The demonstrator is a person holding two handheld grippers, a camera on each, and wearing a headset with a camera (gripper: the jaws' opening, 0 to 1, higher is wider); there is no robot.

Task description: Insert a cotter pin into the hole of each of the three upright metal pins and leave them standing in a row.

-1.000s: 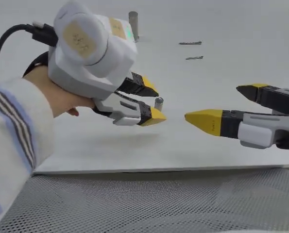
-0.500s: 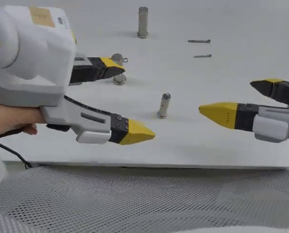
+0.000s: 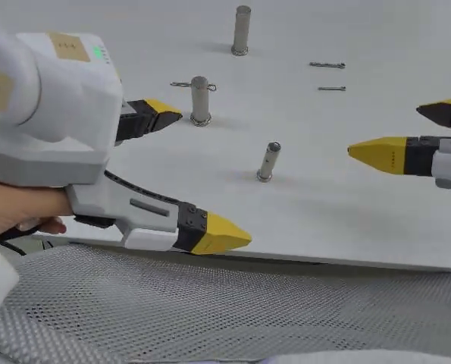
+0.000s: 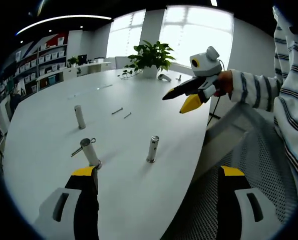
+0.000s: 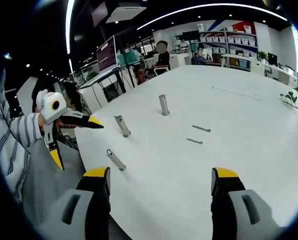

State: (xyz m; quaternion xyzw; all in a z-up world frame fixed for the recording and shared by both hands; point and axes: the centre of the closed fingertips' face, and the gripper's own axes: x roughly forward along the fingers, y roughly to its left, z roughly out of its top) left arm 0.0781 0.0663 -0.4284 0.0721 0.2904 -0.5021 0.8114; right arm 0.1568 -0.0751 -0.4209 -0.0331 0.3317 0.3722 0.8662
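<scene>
One grey metal upright pin held its silver cotter pin — two to go; left gripper and right gripper gaped empty.

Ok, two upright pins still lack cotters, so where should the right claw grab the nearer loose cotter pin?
By its looped head, though which end that is I can't tell. The cotter pin lies flat on the table, so bring the open right claw down from above, across its thin shaft.

White table: three upright metal pins, the middle pin with a cotter pin through it; two loose cotter pins.
</scene>
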